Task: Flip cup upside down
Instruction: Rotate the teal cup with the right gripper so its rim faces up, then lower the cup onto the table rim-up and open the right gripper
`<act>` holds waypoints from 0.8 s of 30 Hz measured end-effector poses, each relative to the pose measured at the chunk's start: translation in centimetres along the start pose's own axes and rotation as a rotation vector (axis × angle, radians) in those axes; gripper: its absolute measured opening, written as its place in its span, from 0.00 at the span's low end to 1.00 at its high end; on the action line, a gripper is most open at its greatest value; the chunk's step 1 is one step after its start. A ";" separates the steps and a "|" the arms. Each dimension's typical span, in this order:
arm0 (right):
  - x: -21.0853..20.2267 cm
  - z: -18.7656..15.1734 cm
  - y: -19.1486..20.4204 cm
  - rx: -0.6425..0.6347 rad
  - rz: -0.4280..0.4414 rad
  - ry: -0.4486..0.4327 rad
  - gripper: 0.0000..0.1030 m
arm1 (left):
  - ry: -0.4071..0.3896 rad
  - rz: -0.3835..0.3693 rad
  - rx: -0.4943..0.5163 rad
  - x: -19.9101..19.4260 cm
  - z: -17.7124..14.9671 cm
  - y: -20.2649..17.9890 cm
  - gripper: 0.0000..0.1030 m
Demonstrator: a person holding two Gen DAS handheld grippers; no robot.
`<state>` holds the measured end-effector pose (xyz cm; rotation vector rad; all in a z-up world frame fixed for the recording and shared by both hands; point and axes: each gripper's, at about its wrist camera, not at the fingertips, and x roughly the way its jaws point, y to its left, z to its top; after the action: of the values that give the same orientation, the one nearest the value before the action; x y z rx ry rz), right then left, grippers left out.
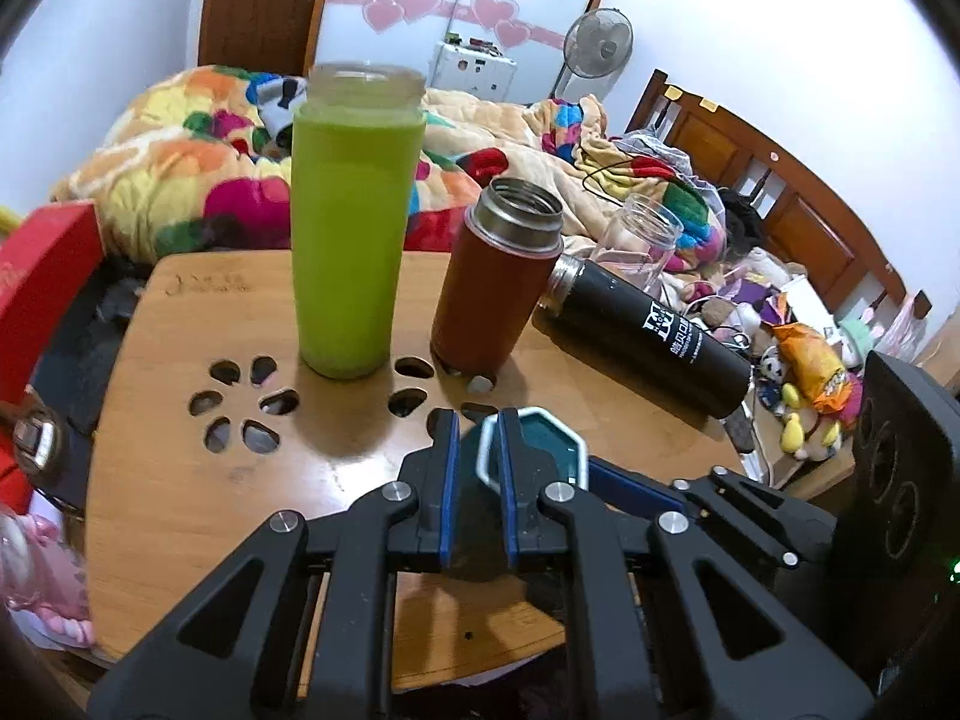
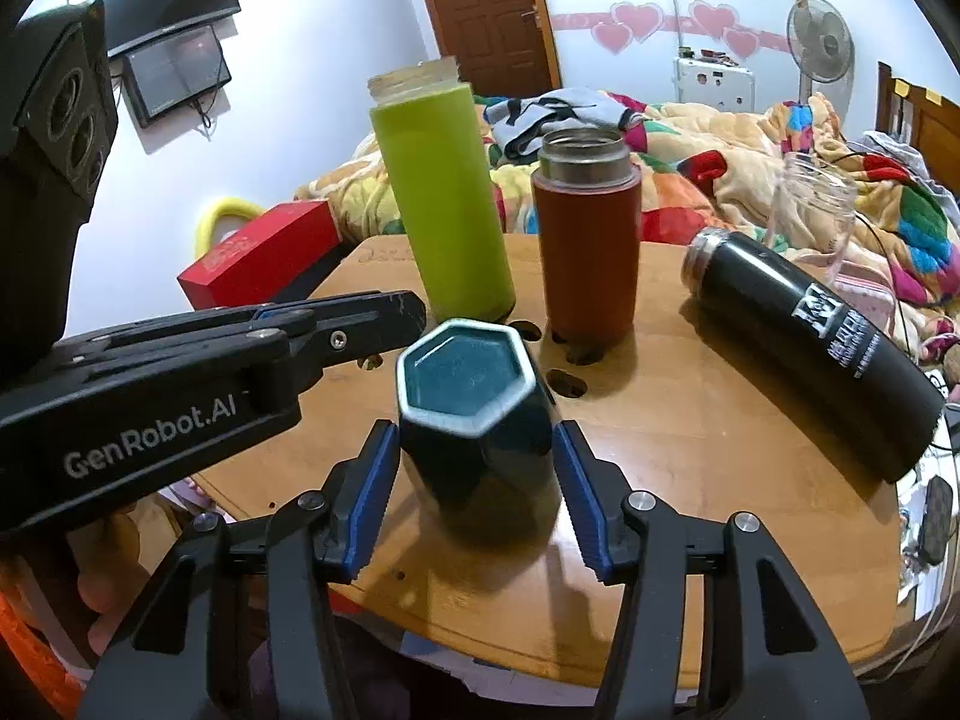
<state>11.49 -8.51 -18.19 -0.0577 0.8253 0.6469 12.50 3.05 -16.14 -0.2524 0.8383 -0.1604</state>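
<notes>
Five containers share a round wooden table [image 2: 690, 438] — a dark teal hexagonal cup [image 2: 474, 426], a tall green bottle [image 2: 444, 204], a red-brown flask [image 2: 588, 252], a black flask [image 2: 810, 354] and a clear jar [image 2: 813, 210]. The hexagonal cup stands near the front of the table with its mouth facing up; its pale-rimmed interior shows only glazed teal, with no visible contents. The right gripper [image 2: 474, 480] straddles the cup, its blue-padded fingers spread to either side of the dark walls with a narrow gap at each side, so it is not squeezing the cup. The left gripper [image 2: 384, 315] reaches in from the left, its tips just beside the cup's rim; in the left wrist view its fingers [image 1: 447, 468] sit close together with a thin slot between them, and whether they nip the rim cannot be told. Behind the cup, the green bottle stands upright with an open clear neck, and the red-brown flask stands upright beside it with an open steel mouth — whether anything is inside either cannot be told. The black flask lies on its side to the right, steel neck pointing toward the red-brown flask. The clear jar stands behind it, uncapped.
</notes>
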 end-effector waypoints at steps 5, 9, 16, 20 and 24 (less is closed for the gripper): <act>0.4 0.3 0.7 -0.022 0.003 0.003 0.47 | -0.006 0.024 0.026 -0.3 -0.2 -0.5 0.11; -0.1 0.5 0.3 -0.009 0.007 0.017 0.47 | -0.014 0.024 0.016 -1.4 0.0 -0.2 0.11; -4.2 1.2 -0.6 0.011 0.005 -0.021 0.47 | -0.109 0.043 0.049 -6.3 0.7 -1.0 0.13; -7.2 2.0 -0.8 0.009 -0.034 -0.080 0.62 | -0.189 0.051 0.069 -9.9 0.9 -1.8 0.38; -10.7 2.8 -0.2 -0.008 -0.091 -0.177 0.78 | -0.282 0.068 0.079 -13.3 0.9 -2.6 0.61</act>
<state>8.10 -13.33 -8.84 -0.0443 0.6456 0.5609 4.28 3.83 -5.34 -0.1667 0.5585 -0.0909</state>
